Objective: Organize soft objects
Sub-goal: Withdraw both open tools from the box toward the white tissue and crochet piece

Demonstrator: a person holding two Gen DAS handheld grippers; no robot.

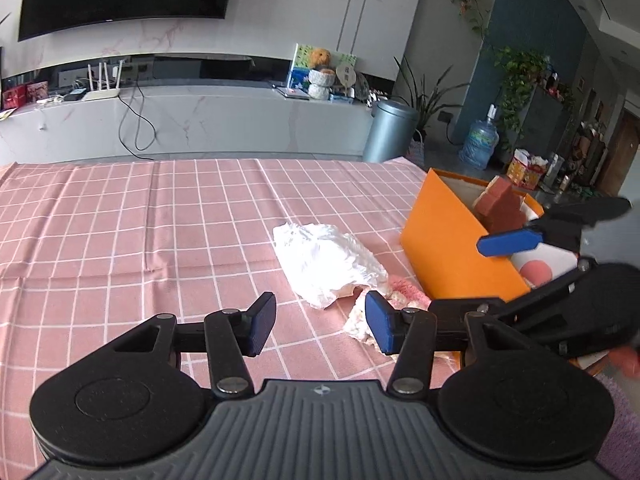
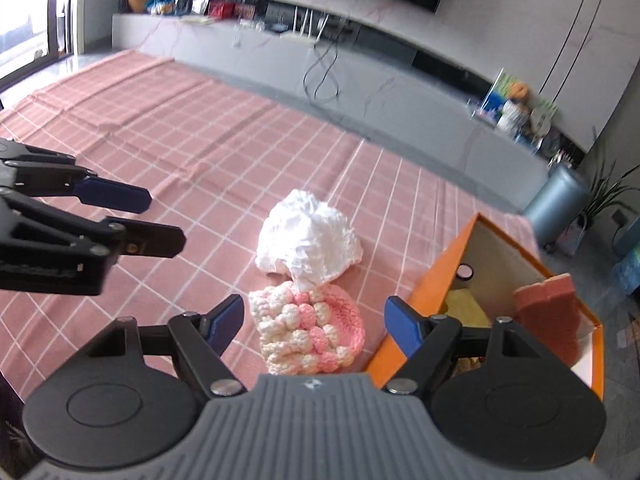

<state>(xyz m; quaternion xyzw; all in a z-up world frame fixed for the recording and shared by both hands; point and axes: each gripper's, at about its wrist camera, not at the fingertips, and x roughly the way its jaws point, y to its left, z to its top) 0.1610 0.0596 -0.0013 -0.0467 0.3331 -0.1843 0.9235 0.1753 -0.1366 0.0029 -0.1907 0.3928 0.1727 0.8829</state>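
A crumpled white cloth (image 2: 308, 244) lies on the pink checked tablecloth (image 2: 160, 120). Touching its near side is a pink and cream knitted hat (image 2: 308, 332). My right gripper (image 2: 314, 326) is open, its fingers either side of the hat without pressing on it. To the right stands an orange box (image 2: 436, 280) holding a brick-red soft block (image 2: 552, 316) and something yellow (image 2: 464, 304). My left gripper (image 1: 322, 322) is open over bare tablecloth, just short of the white cloth (image 1: 328, 264). Its right finger hides part of the hat (image 1: 404, 292), and the box (image 1: 452, 248) stands beyond.
The tablecloth stretches wide to the left and back. Beyond the far table edge are a grey floor strip, a long white TV cabinet (image 1: 200, 120), a grey bin (image 1: 390, 130), a water bottle (image 1: 480, 144) and potted plants.
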